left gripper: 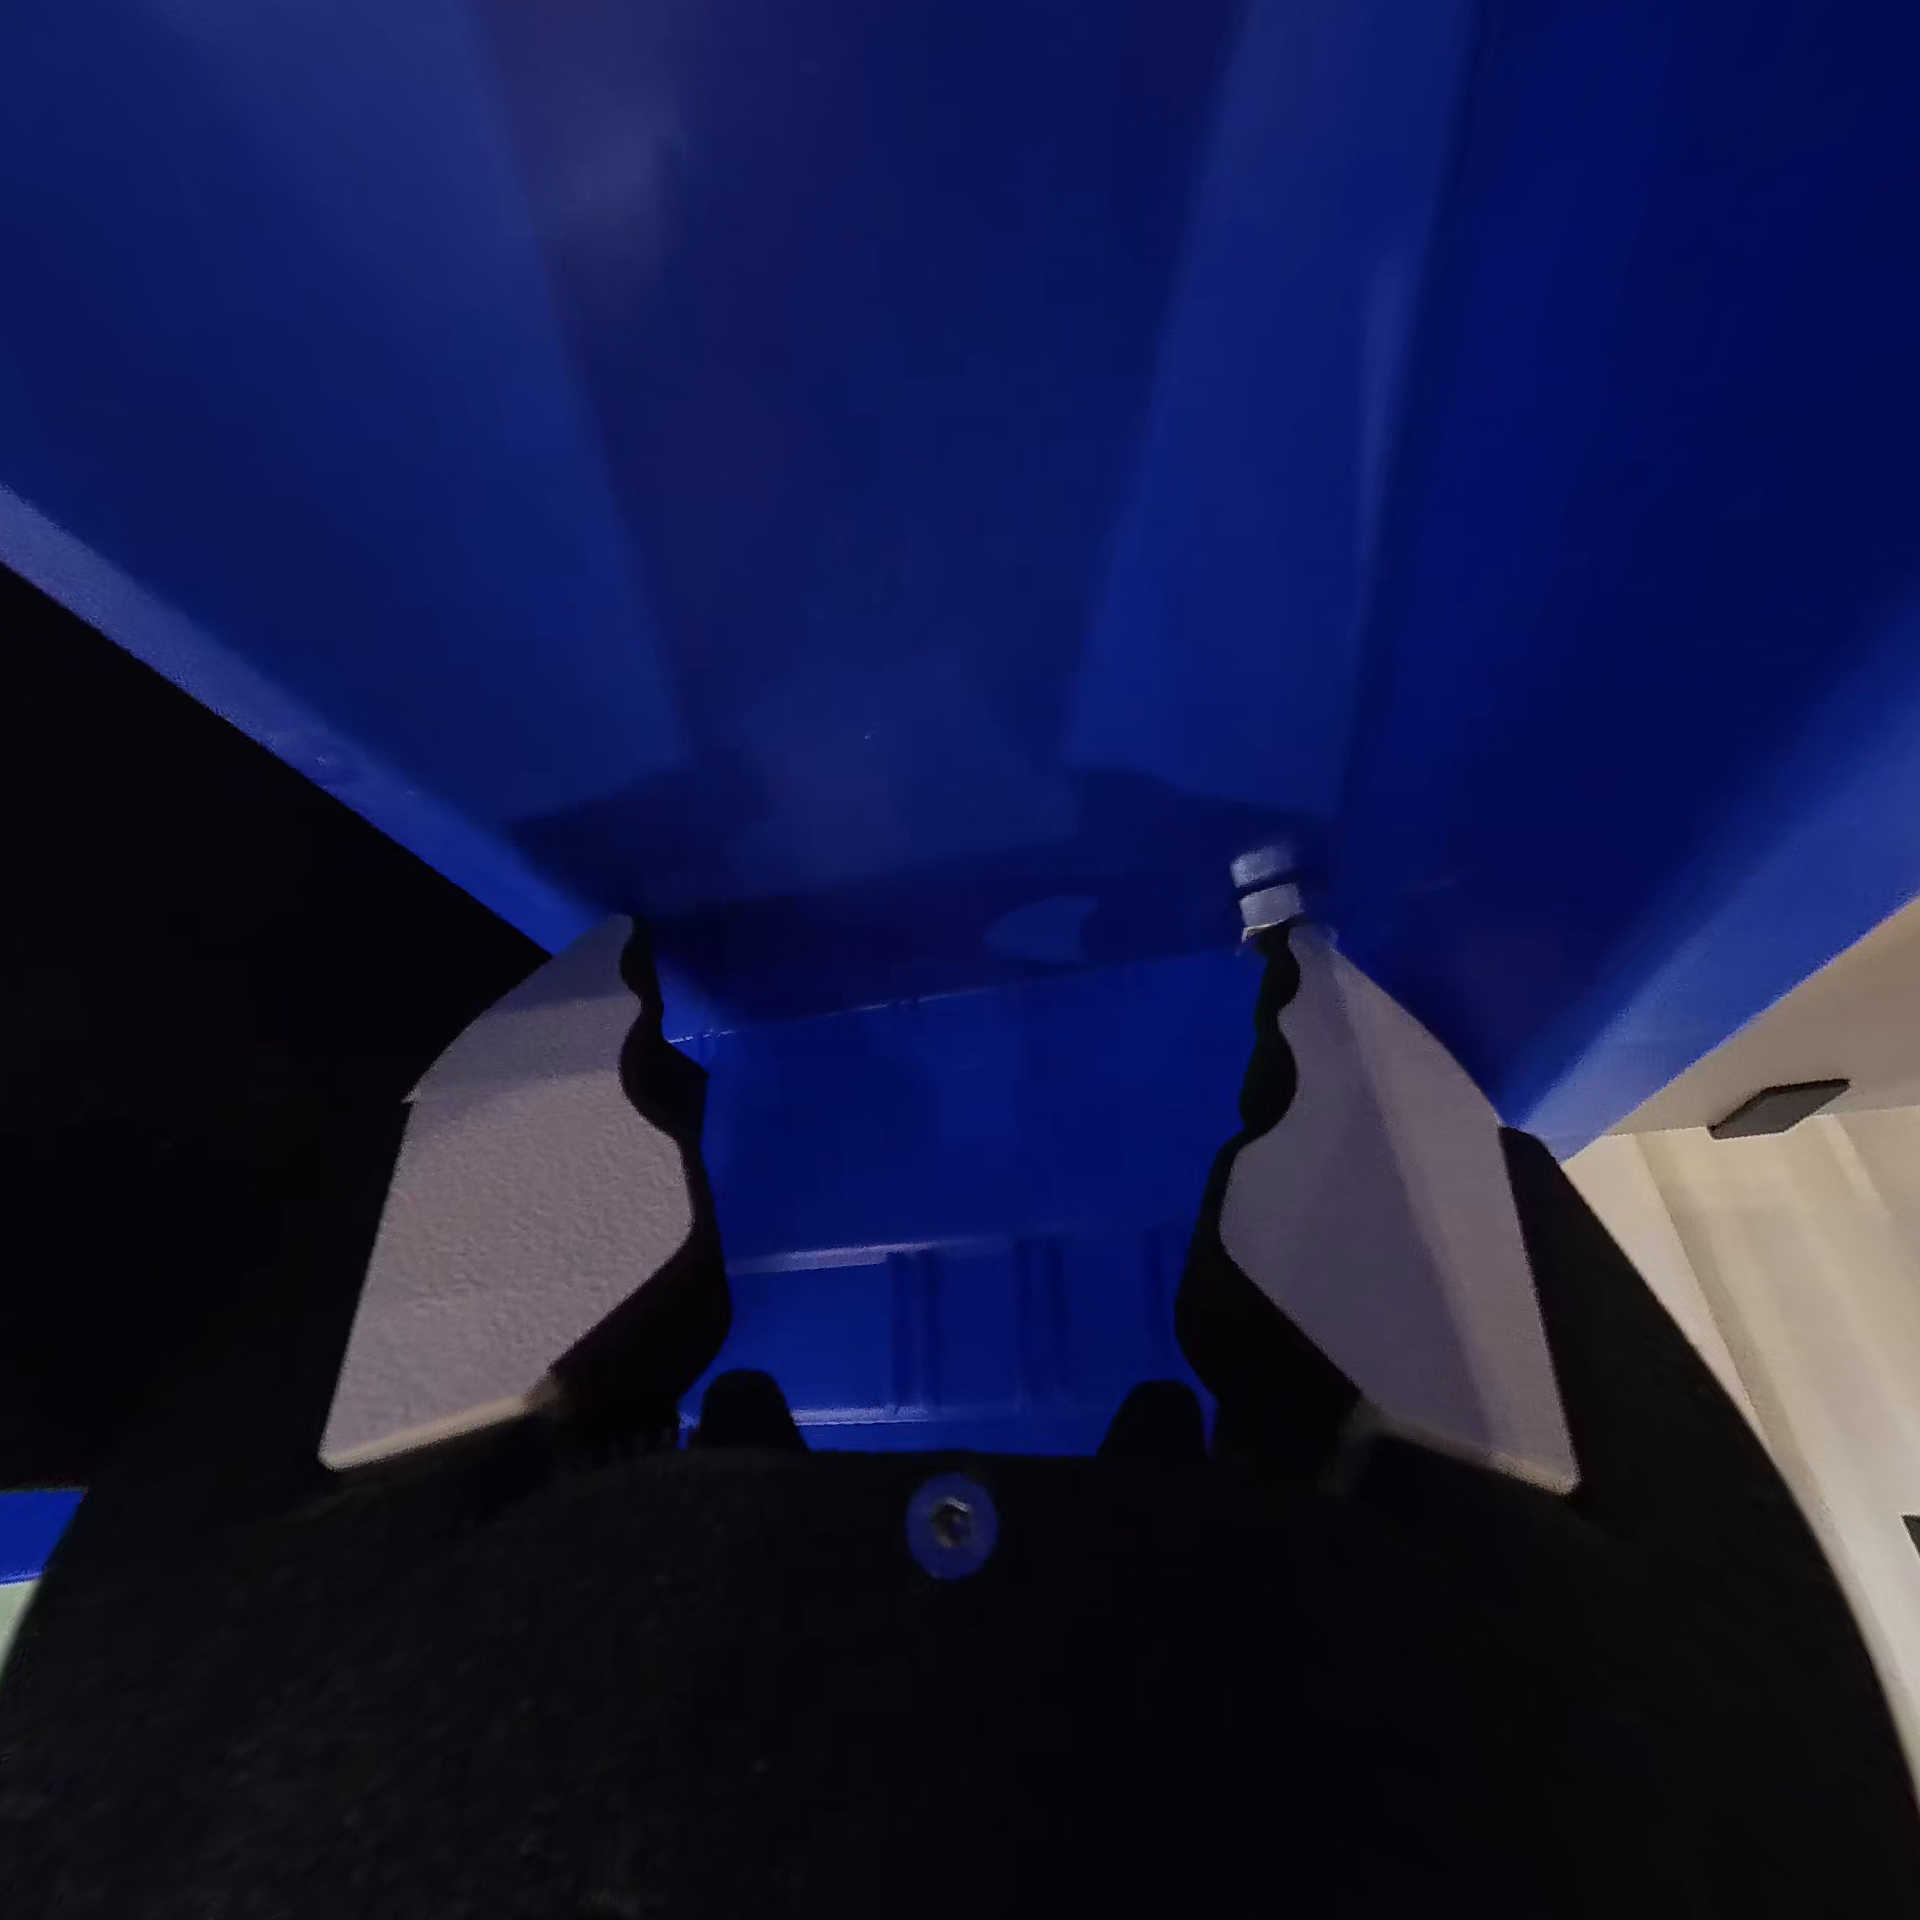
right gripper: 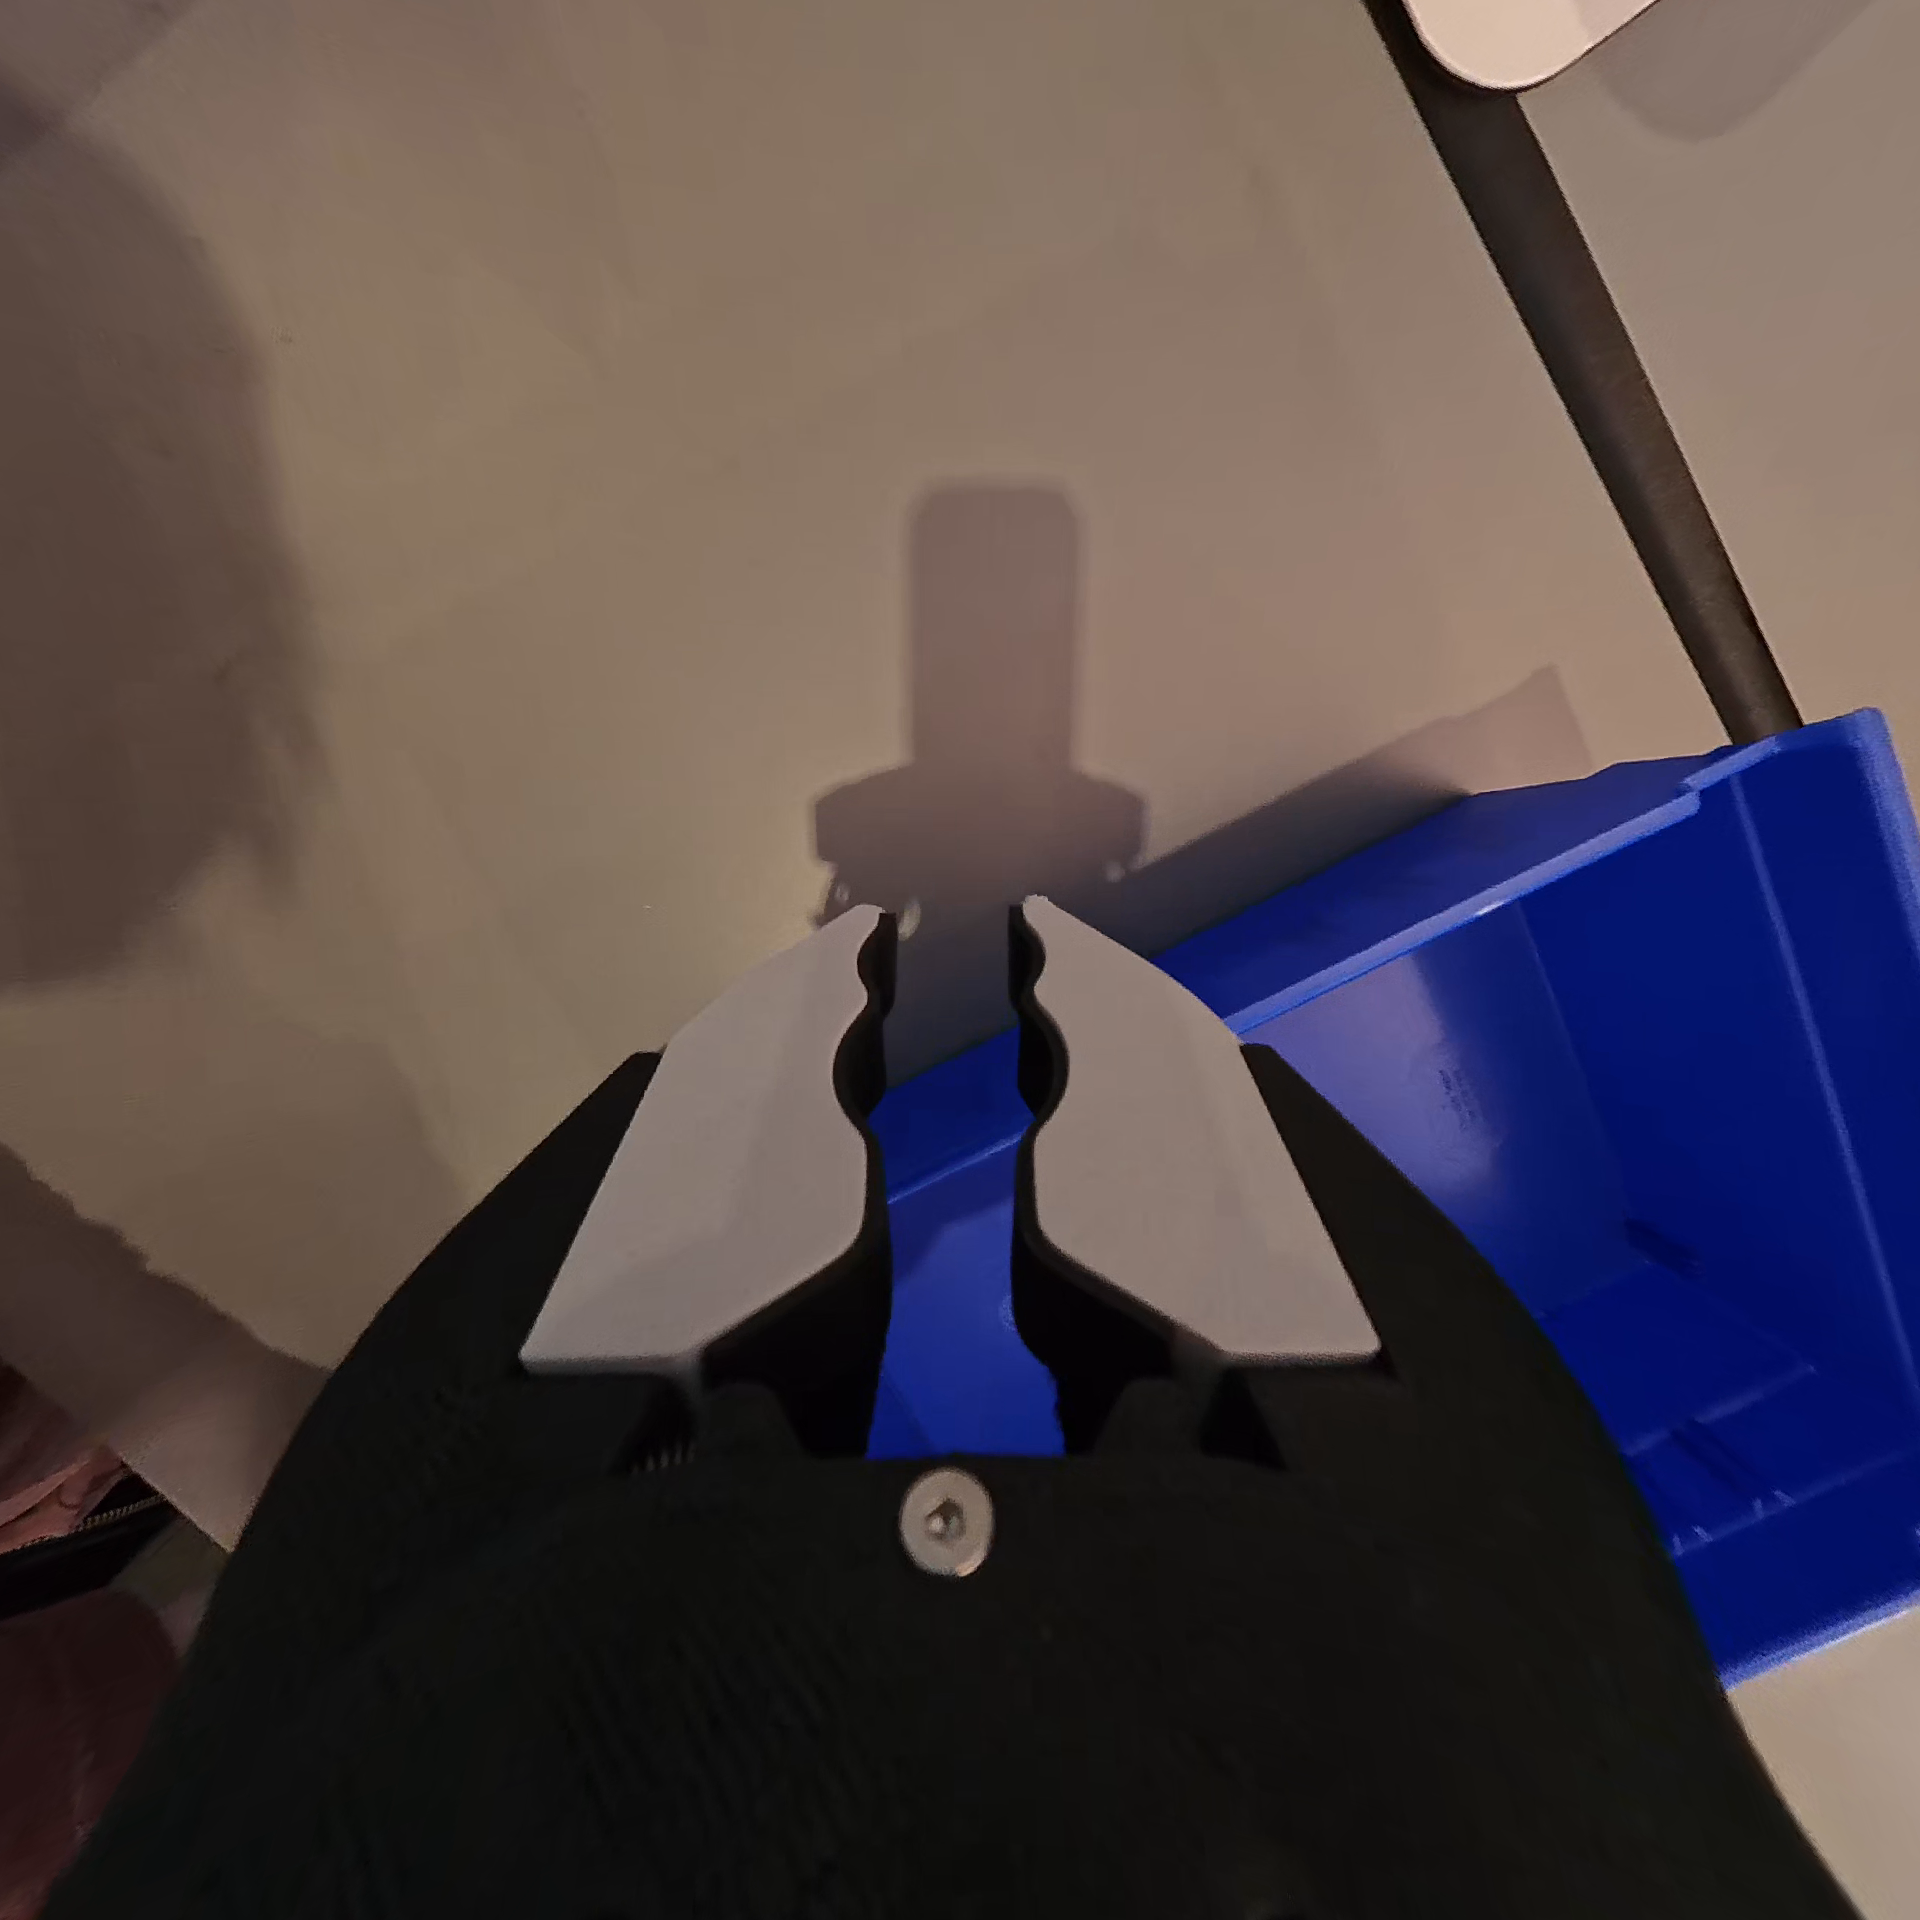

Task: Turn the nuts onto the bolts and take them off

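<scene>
Bolt with a nut threaded on it sits at the bottom corner of the blue bin, just past the tip of the left gripper's right-hand finger; that gripper reaches into the bin, spread wide and empty. Right gripper, in the right wrist view, hovers over the pale bench, narrowly parted, holding nothing, the bin at lower right.

Bolt inside bin, right rear corner; bin on table.
</scene>
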`<state>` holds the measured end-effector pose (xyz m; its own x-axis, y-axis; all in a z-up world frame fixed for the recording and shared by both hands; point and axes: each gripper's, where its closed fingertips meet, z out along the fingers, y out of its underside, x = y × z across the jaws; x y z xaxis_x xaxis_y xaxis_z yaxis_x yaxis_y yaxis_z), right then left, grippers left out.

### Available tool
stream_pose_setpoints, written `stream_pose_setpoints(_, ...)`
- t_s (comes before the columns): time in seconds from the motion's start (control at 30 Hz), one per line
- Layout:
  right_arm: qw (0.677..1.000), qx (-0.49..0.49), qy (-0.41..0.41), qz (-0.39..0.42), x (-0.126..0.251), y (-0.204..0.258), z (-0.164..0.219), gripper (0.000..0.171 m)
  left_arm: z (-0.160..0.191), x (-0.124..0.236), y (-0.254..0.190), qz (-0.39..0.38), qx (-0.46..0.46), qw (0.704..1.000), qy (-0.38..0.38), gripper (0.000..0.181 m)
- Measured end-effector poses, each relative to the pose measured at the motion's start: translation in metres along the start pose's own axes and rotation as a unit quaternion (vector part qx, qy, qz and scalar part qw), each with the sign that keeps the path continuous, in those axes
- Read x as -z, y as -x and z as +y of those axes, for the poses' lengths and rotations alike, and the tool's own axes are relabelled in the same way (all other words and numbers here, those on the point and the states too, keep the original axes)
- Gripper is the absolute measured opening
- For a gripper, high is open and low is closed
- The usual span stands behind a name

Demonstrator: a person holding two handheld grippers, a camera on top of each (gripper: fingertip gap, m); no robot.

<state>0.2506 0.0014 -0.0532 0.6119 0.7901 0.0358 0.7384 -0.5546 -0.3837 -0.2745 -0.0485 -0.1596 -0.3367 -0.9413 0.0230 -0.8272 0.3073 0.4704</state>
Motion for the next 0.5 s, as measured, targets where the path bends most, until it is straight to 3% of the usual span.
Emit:
stream_pose_setpoints(0.3, 1.0, 0.009, 0.01, -0.004, -0.0027, 0.003, 0.0016, 0.022, 0.0054, -0.0023, 0.0026, -0.035, -0.038, 0.998, 0.032, 0.116)
stream_pose_setpoints(0.5, 1.0, 0.012, 0.005, -0.003, -0.0005, 0.0032, 0.0004, 0.022, 0.0087, -0.0004, 0.0032, -0.043, -0.01, 0.998, 0.035, 0.114)
